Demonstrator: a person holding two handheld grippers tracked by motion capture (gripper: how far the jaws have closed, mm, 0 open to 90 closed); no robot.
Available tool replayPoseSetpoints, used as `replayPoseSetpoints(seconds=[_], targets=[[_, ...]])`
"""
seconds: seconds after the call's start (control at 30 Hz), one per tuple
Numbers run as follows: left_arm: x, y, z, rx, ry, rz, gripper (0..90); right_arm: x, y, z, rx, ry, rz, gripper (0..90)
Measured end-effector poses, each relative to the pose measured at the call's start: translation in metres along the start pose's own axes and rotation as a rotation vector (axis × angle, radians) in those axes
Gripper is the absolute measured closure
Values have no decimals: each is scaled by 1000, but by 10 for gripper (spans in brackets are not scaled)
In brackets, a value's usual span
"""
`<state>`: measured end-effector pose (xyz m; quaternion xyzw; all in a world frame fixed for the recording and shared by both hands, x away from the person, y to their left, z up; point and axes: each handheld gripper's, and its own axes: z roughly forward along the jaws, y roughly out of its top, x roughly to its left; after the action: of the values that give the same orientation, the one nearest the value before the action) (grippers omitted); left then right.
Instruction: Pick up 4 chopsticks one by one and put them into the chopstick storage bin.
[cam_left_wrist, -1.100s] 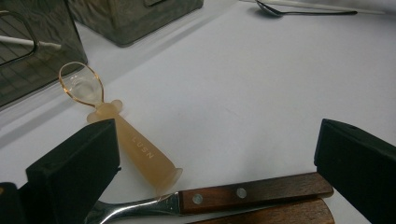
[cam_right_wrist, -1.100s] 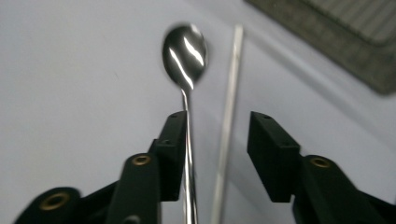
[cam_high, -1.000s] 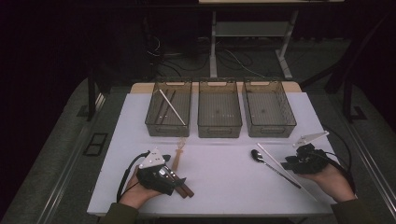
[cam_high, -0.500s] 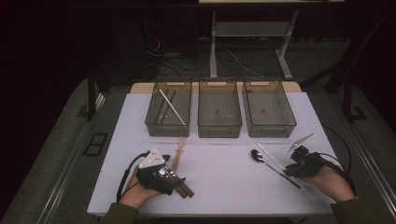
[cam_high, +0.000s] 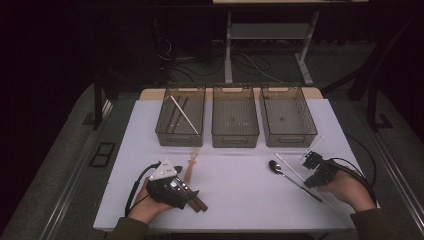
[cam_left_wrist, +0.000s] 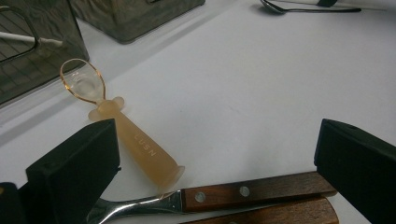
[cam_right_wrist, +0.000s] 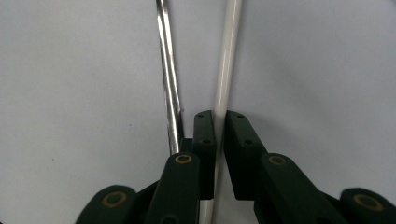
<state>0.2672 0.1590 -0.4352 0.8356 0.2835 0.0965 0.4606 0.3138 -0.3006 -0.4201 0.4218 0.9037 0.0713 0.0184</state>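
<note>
My right gripper (cam_right_wrist: 219, 126) is shut on a thin white stick (cam_right_wrist: 226, 60) that lies on the white table, with a metal spoon handle (cam_right_wrist: 168, 74) right beside it. In the high view this gripper (cam_high: 309, 161) sits at the right, over the white stick (cam_high: 292, 167) and close to the dark spoon (cam_high: 275, 165). My left gripper (cam_left_wrist: 217, 168) stands open low over the table, its jaws either side of an amber translucent spoon (cam_left_wrist: 135, 140) and two wooden-handled utensils (cam_left_wrist: 252, 191). From above, the left gripper (cam_high: 192, 196) rests near the front edge.
Three grey bins stand in a row at the back of the table: the left bin (cam_high: 161, 132) holds a white stick and dark sticks, and the middle bin (cam_high: 235, 137) and right bin (cam_high: 287, 137) look bare. The table edge runs just behind both hands.
My right hand has shifted a little to the left and lower along the white stick. The left hand and its gripper have not moved.
</note>
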Motion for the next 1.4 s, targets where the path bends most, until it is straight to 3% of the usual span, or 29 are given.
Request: replayPoseSetpoints(seconds=[0.37, 0.5, 0.63, 0.77, 1.13, 1.4], targets=[[0, 0, 0, -3, 0, 1, 0, -1, -1, 0, -5, 2, 46, 847], [0, 0, 0, -2, -2, 2, 0, -6, -6, -1, -43, 38, 55, 846], [-1, 1, 0, -1, -2, 4, 0, -12, -11, -5, -86, 44, 69, 847], [-1, 0, 0, -1, -2, 5, 0, -16, -15, -9, -144, 91, 65, 847], [-1, 1, 0, -2, -5, 7, 0, -27, -29, -25, -348, 137, 47, 847], [-1, 1, 0, -2, -4, 5, 0, -23, -26, -34, -485, 164, 12, 846]])
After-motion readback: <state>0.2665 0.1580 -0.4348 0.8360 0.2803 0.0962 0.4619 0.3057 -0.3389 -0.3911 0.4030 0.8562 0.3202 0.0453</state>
